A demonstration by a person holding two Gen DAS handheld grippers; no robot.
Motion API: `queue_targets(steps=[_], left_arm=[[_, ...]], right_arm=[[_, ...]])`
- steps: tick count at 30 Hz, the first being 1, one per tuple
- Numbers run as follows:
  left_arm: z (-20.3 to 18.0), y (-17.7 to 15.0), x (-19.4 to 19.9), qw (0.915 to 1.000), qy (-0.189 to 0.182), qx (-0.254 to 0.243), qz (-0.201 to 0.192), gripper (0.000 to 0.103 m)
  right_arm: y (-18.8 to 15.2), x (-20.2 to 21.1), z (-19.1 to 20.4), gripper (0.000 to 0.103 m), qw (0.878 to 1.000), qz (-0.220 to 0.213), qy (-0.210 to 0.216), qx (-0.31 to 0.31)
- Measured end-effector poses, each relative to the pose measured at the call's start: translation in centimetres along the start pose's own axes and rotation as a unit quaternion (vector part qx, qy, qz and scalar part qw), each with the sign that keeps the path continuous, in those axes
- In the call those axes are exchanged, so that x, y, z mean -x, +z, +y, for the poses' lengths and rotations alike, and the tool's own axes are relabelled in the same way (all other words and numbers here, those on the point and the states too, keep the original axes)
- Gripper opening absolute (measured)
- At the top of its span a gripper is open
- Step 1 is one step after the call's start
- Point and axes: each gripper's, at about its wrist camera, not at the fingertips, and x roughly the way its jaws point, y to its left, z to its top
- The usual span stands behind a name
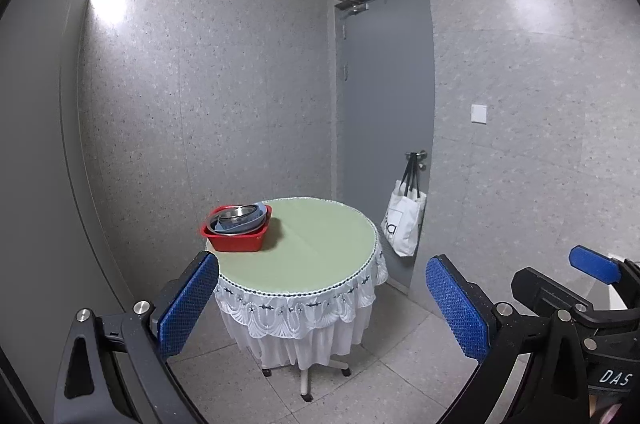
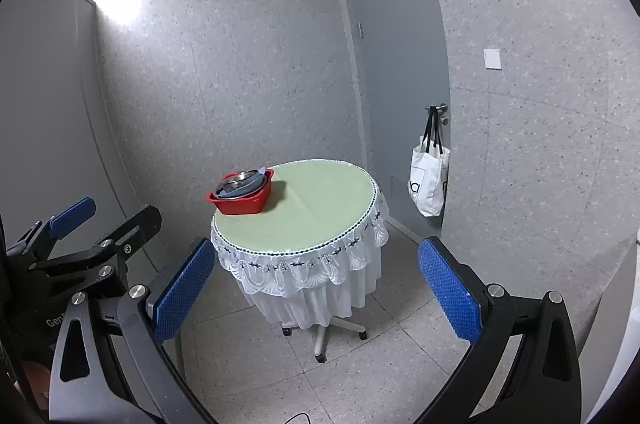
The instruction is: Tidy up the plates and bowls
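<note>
Hovering left gripper (image 1: 322,304), right gripper (image 2: 316,290), both agape

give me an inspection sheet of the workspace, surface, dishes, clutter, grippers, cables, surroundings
Surface: round table, green top, white lace skirt, wheeled base.
Job's things: red tub near the table's left edge, holding a steel bowl nested in grey-blue dishes.
Clutter: nothing seen.
Grippers: left gripper and right gripper both open, empty, short of the table.
Cables: nothing seen for sure.
Surroundings: grey door with white tote bag on its handle; wall switch.
</note>
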Motion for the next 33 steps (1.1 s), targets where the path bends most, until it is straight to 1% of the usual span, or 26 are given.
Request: queue_targets(steps=[5,12,24,33], left_arm=[[0.4,-0.4,2.4,0.9999,-0.009,-0.005,-0.007,0.103],[0.4,-0.3,3.6,0.9997,-0.02,-0.01,-0.014,0.103],[0.0,-0.1,2.8,0.9992,-0.028,-0.012,-0.026,0.103],[0.0,-0.4,1.7,0.9992,-0.025,-0.016,-0.025,0.103]], right_arm=[[-0.3,1.7,0.5,0.103,1.0,-0.009,-0.012,0.003],[-0.4,3.1,0.2,0.103,0.999,-0.019,-0.026,0.006],[-0.1,3.8,-0.6,0.103,0.999,-0.03,-0.04,0.007],[-0.1,3.3,-1.1,0.103,0.999,-0.03,-0.037,0.006]])
